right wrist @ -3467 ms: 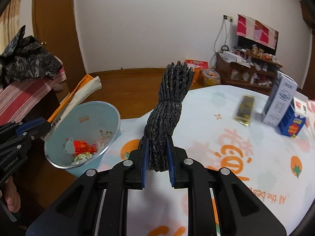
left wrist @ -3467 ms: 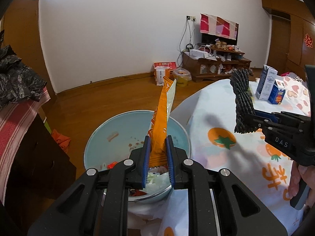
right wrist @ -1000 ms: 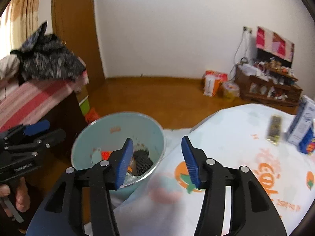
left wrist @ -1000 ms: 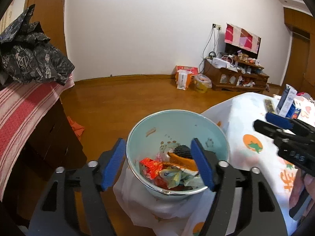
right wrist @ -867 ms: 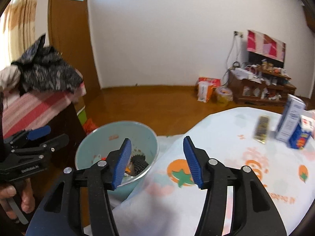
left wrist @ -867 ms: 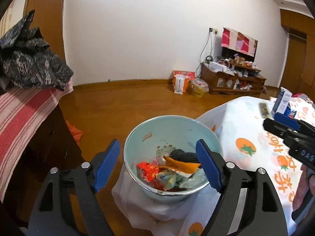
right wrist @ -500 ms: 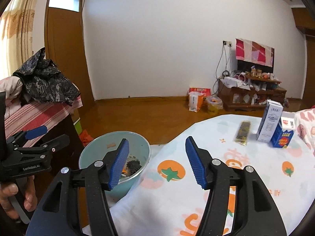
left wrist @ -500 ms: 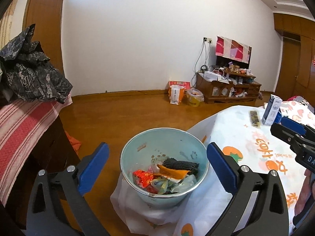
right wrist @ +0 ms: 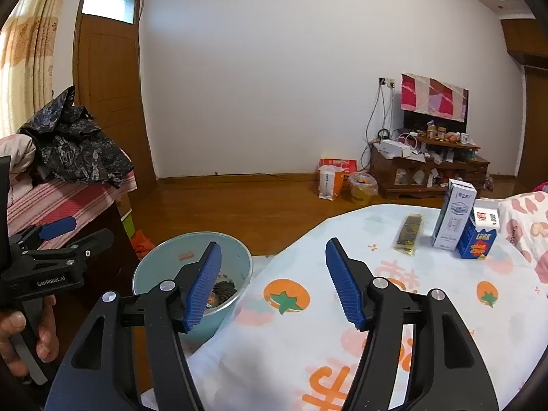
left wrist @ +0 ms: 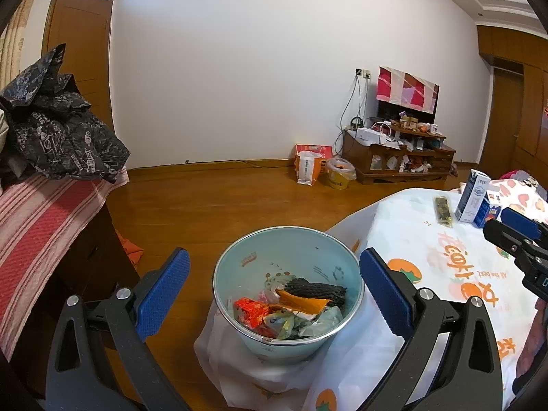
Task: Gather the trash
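A light-blue bin [left wrist: 287, 246] stands beside the table and holds an orange wrapper [left wrist: 301, 303], a black mesh bundle [left wrist: 315, 289], a red wrapper [left wrist: 251, 310] and other scraps. My left gripper [left wrist: 274, 294] is open and empty, its fingers apart on either side of the bin. My right gripper [right wrist: 272, 284] is open and empty above the table edge, with the bin [right wrist: 171, 257] at its left. A dark-green snack packet [right wrist: 409, 233] lies on the fruit-print tablecloth [right wrist: 376, 308]. It also shows in the left wrist view [left wrist: 443, 210].
A tall white-blue carton [right wrist: 453, 217] and a small blue carton [right wrist: 477, 236] stand at the far right of the table. A striped covered bench [left wrist: 41, 226] with black clothing [left wrist: 58, 126] is at the left. A TV cabinet [right wrist: 431, 171] and floor bags [right wrist: 330, 178] stand by the wall.
Both grippers let their items drop into the bin, opened wide and pulled back and up. The orange wrapper and the black mesh bundle now lie in the bin.
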A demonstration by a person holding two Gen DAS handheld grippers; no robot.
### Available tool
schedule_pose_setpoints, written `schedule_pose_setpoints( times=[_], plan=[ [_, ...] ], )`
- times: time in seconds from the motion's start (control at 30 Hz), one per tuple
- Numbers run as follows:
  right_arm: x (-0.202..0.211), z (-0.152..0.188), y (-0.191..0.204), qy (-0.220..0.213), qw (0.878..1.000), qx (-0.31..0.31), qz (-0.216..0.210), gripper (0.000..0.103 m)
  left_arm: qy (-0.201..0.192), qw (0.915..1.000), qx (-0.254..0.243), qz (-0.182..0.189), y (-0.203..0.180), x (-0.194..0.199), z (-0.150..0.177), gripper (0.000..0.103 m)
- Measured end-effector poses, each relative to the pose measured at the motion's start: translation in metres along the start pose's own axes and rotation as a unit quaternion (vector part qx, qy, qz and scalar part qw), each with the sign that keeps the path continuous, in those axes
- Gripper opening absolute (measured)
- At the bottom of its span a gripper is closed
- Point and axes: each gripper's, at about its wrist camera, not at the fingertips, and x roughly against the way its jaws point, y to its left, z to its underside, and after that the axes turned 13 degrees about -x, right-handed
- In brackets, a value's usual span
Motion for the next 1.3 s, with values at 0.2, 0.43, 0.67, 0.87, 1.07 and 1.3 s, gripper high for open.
schedule_pose_setpoints(
  times=[0.2, 0.43, 0.67, 0.87, 1.07, 1.3],
  plan=[
    [0.0016, -0.0003, -0.0008, -0.005, 1.000, 0.000, 0.007, 0.064, 0.004, 1.0000, 0.000, -0.007, 0.0005, -0.0006, -0.0004, 0.097],
    [0.0021, 0.0008, -0.0030, -0.007, 1.000, -0.001, 0.013, 0.065, 0.005, 0.9999, -0.003, -0.009, -0.0009, -0.0015, 0.0002, 0.097],
    [0.0041, 0.0012, -0.0044, -0.011, 1.000, -0.001, 0.016, 0.066, 0.005, 0.9999, -0.007, -0.012, -0.0036, -0.0026, 0.0011, 0.097],
    [0.0064, 0.0008, -0.0035, -0.016, 1.000, 0.000, 0.019, 0.067, 0.003, 0.9998, -0.012, -0.013, -0.0062, -0.0030, 0.0012, 0.097],
    [0.0091, 0.0013, -0.0039, -0.022, 1.000, 0.003, 0.022, 0.068, 0.003, 0.9999, -0.013, -0.007, -0.0081, -0.0030, 0.0023, 0.097],
    [0.0095, 0.0016, -0.0046, -0.023, 0.999, 0.003, 0.022, 0.068, 0.006, 0.9999, -0.015, -0.001, -0.0086, -0.0039, 0.0021, 0.097]
  ],
)
